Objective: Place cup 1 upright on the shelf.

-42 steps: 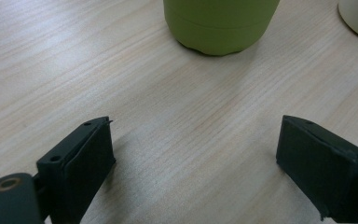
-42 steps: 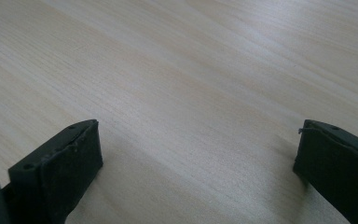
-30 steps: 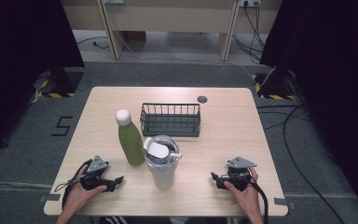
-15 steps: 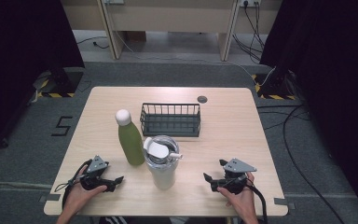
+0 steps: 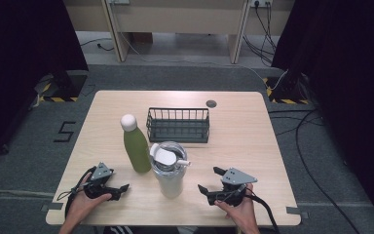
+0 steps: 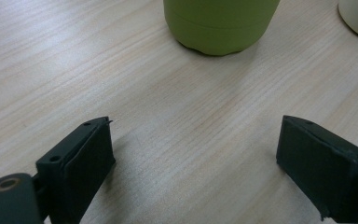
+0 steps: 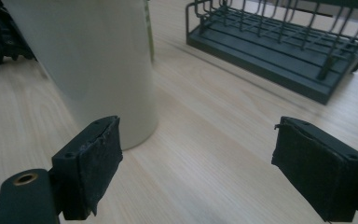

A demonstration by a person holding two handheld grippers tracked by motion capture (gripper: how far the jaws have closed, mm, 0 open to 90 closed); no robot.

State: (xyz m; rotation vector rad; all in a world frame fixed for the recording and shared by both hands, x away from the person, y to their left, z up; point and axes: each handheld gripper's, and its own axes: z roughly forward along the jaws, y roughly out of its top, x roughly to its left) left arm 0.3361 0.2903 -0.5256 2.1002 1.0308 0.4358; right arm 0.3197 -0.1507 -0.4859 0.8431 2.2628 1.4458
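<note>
Near the front edge of the bench, the right gripper (image 5: 211, 180) sits low, with its jaws wide apart and nothing between them. It points at the cup (image 5: 169, 168), a tall cream one with a lid, which stands near the middle of the front edge. In the right gripper view the cup (image 7: 93, 60) is just past the left jaw, not yet between the two jaws.

The left gripper (image 5: 118, 189) rests near the front left corner. Its jaws are wide apart too and hold nothing. The green bottle (image 5: 135, 144) stands just beside the cup, on the cup's left side, close ahead of this gripper.

I think the step in hand is to reach for the cup. To do it well, slide the right gripper sideways until the cup sits right in the middle of the jaws. Keep the jaws level and low on the cup's body, under the lid. Close slowly, so the cup does not tip or bump the bottle. The basket (image 5: 178, 125) stands behind, toward the back edge, well out of the way.
</note>
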